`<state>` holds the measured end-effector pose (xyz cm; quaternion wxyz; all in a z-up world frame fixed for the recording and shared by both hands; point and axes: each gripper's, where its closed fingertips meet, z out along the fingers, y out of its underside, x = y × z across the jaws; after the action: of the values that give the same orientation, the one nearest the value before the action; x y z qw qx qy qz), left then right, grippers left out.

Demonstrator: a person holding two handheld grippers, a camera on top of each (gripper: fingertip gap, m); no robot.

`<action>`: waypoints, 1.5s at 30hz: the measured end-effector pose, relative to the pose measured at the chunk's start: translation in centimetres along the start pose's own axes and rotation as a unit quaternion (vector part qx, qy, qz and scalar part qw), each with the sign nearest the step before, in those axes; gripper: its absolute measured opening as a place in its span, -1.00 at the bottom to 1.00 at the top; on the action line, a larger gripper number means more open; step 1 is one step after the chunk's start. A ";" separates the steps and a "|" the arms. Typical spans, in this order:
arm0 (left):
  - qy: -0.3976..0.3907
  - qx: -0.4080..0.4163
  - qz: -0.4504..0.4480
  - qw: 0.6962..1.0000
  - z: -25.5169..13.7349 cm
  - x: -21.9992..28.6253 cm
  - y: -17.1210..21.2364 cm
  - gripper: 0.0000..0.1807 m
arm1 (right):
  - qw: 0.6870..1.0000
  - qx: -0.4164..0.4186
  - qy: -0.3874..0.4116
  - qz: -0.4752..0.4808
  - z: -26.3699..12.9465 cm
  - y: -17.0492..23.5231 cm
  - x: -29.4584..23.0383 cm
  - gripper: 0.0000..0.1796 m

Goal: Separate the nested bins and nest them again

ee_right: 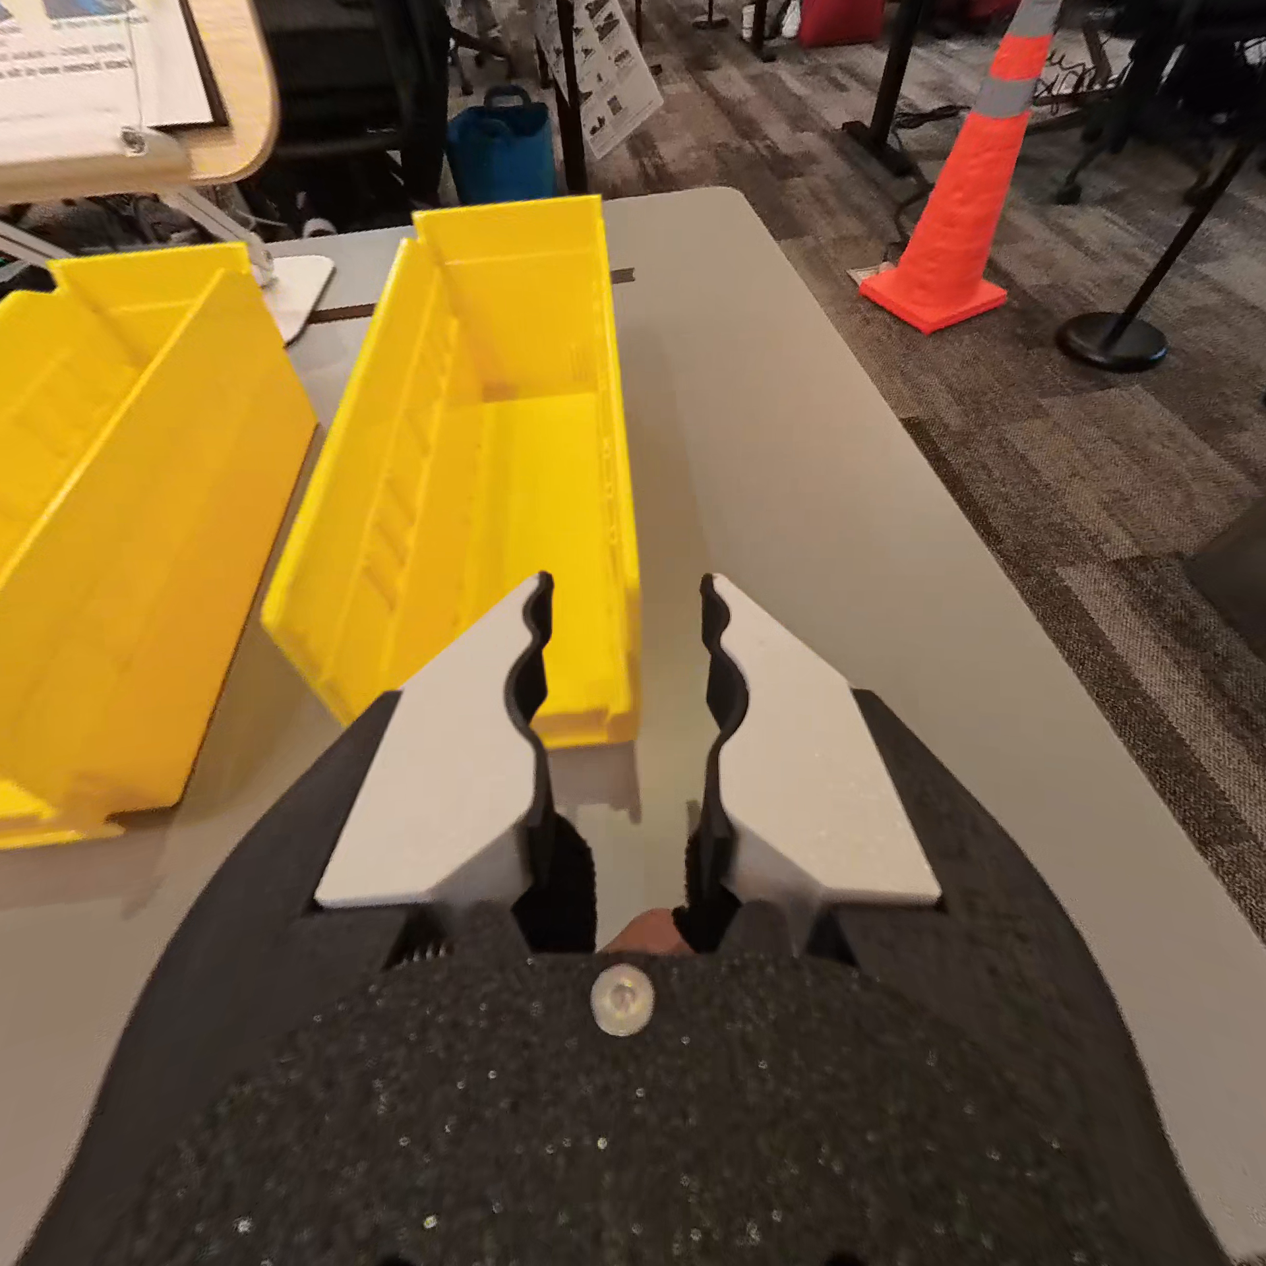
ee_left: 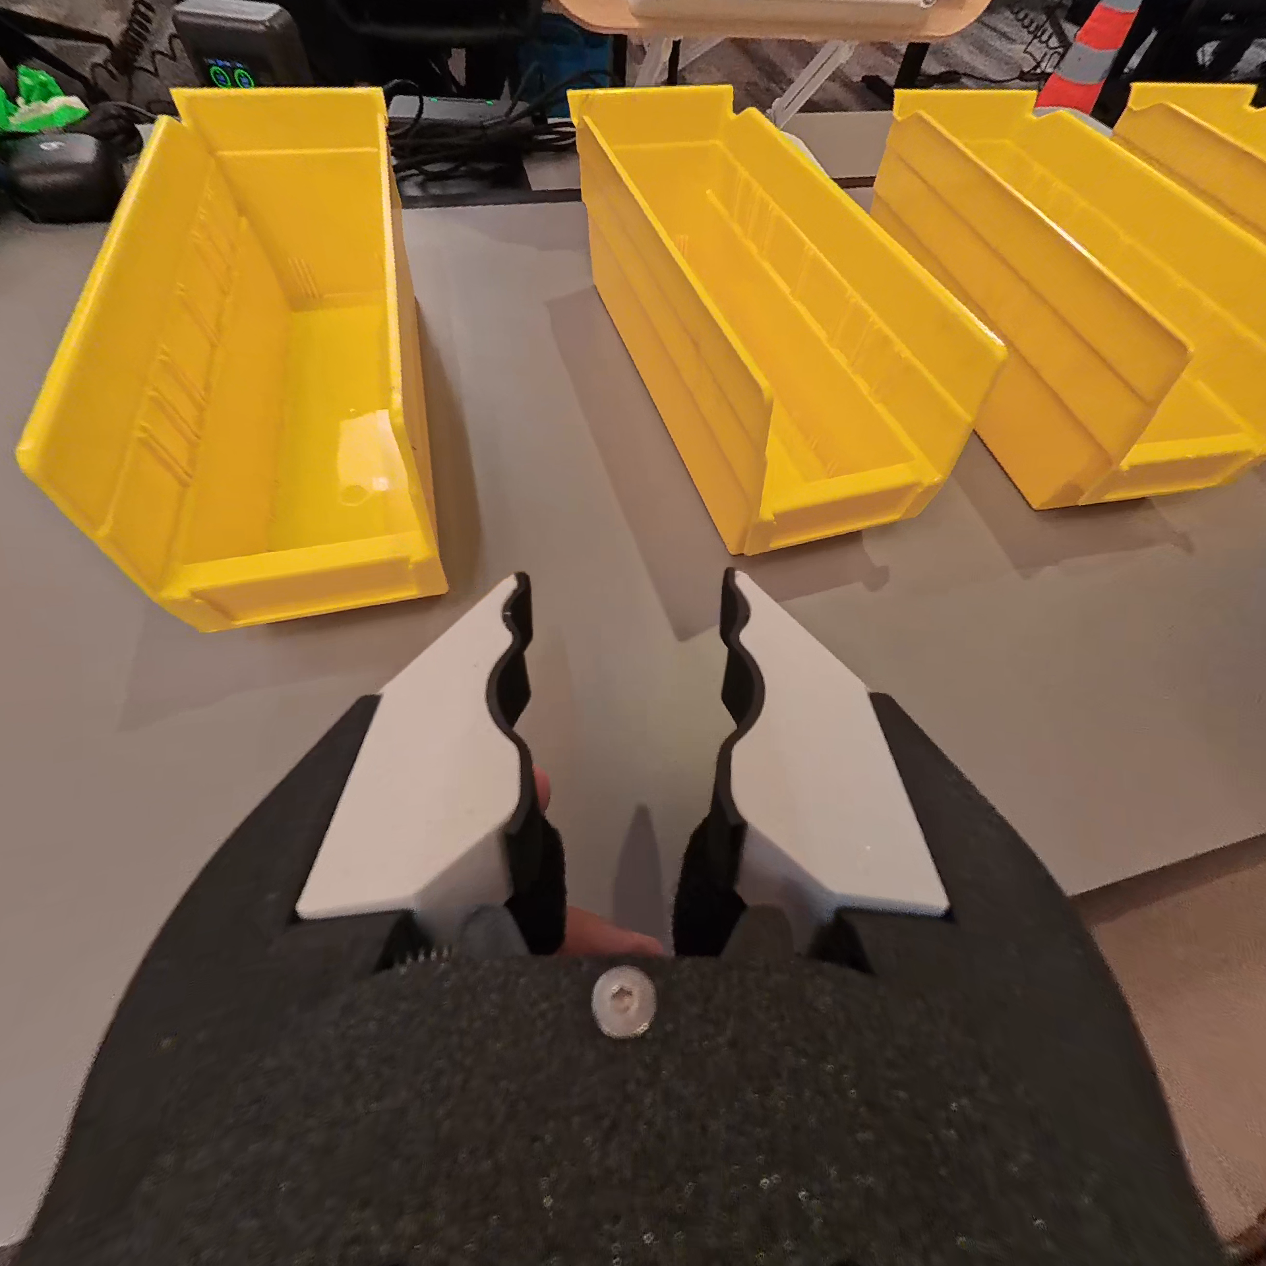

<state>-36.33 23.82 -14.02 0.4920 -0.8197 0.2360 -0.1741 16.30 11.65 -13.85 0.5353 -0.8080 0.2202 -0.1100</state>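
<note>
Here, four long yellow plastic bins point(ee_left: 233, 383) stand apart in a row on the grey tabletop point(ee_left: 548, 383), none nested. Left gripper point(ee_left: 625, 596) hovers near, fingers released, empty. Right gripper point(ee_right: 625, 596) likewise, above the rightmost bin's point(ee_right: 479, 466) near end.

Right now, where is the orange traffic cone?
In the right wrist view the orange traffic cone stands on the carpet off the table's far right corner, beside a black stanchion base, well right of the nearest yellow bin.
</note>
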 end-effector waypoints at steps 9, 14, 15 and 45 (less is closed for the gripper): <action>-0.012 -0.005 0.017 1.000 -0.2 -0.1 0.2 -0.48 | 0.999 -0.021 -0.006 0.026 4.8 1.3 0.1 -0.94; -0.015 -0.007 0.020 1.000 -0.4 -0.3 0.4 -0.51 | 1.000 -0.010 -0.012 0.013 5.1 1.2 -0.3 -0.97; -0.017 -0.007 0.022 1.000 -0.4 -0.3 0.4 -0.51 | 1.000 -0.006 -0.010 0.024 5.1 1.1 -0.1 -0.97; 0.002 -0.010 0.026 1.000 -0.6 0.9 0.6 -0.57 | 0.991 0.033 -0.100 0.088 -3.8 -5.8 -17.8 -0.97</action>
<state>-36.01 22.58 -14.21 0.4874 -0.8181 0.2597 -0.1602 0.44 18.86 -6.03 0.5884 -0.7745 0.2320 0.0121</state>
